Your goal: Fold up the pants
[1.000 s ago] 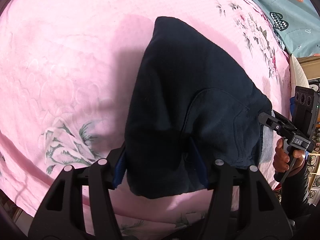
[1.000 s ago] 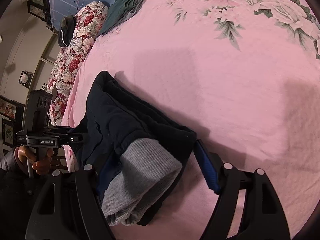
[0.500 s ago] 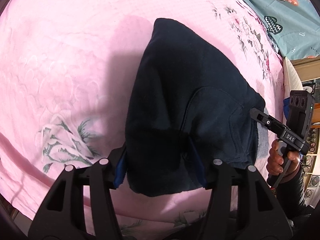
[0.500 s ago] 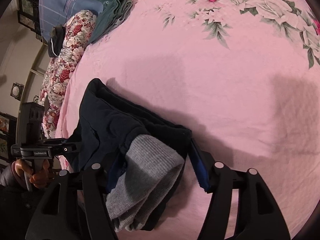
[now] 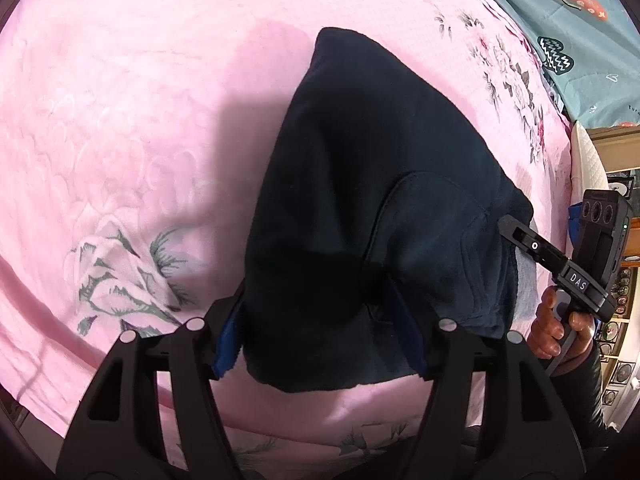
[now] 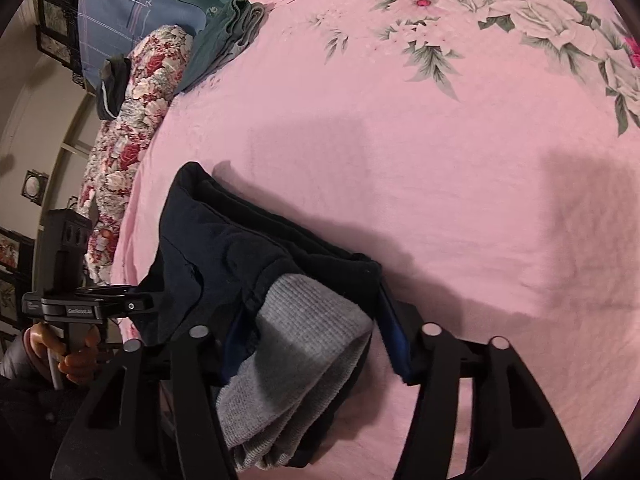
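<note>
The dark navy pants (image 5: pixel 372 216) lie folded in a compact bundle on the pink flowered bedspread (image 5: pixel 120 120). My left gripper (image 5: pixel 320 332) stands open, its blue-padded fingers on either side of the bundle's near end. My right gripper (image 6: pixel 312 344) is open too, straddling the grey ribbed waistband (image 6: pixel 304 344) of the pants (image 6: pixel 224 248). Each gripper shows in the other's view: the right one (image 5: pixel 532 248) at the bundle's right edge, the left one (image 6: pixel 132 300) at its left edge.
Folded teal and blue bedding (image 6: pixel 224 28) and a red-flowered pillow (image 6: pixel 132 108) lie at the head of the bed. A teal patterned quilt (image 5: pixel 560 20) lies at the far right. The bed edge runs close below the grippers. Shelves stand at the right (image 5: pixel 616 320).
Both grippers have drawn back slightly from the bundle, still open. The pants have not moved.
</note>
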A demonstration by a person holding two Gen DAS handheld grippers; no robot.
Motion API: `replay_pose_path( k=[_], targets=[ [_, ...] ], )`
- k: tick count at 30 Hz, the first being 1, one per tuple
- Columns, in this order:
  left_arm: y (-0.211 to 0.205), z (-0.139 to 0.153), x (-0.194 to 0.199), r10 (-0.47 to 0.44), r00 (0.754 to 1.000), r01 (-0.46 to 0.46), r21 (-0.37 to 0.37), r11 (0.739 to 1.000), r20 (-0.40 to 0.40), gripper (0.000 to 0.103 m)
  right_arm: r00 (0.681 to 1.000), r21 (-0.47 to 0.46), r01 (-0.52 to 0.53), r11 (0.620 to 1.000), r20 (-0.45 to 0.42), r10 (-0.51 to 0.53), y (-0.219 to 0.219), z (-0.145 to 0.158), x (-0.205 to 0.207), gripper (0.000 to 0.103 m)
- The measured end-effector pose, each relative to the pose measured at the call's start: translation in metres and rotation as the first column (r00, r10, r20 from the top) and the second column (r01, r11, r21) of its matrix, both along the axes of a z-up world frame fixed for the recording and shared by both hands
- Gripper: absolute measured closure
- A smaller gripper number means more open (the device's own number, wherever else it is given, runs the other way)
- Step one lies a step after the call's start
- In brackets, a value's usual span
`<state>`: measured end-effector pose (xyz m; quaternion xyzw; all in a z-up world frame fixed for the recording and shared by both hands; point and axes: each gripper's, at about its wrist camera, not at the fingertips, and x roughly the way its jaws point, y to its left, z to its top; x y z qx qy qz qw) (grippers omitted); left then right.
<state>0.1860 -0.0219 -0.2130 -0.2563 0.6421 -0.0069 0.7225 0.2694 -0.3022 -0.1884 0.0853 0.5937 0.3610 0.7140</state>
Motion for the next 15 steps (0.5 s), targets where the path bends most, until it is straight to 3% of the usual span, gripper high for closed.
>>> replay_pose_path(
  k=[5,11,15],
  targets=[
    [-0.002,0.001,0.000,-0.013,1.000,0.013,0.018,1.000,0.019,0.039,0.994,-0.074,0.061,0.995,0.097,-0.054,0.008,0.008,-0.014,0.058],
    [-0.005,0.017,-0.005,-0.053,0.994,0.048,0.054,0.997,0.092,0.066,0.957,-0.209,0.101,0.973,0.287,-0.038,0.031,0.028,-0.037,0.064],
    [-0.001,0.036,-0.018,-0.062,0.985,0.051,0.075,0.996,0.162,0.074,0.931,-0.192,0.126,0.973,0.363,-0.049,0.032,0.044,-0.046,0.065]
  ],
)
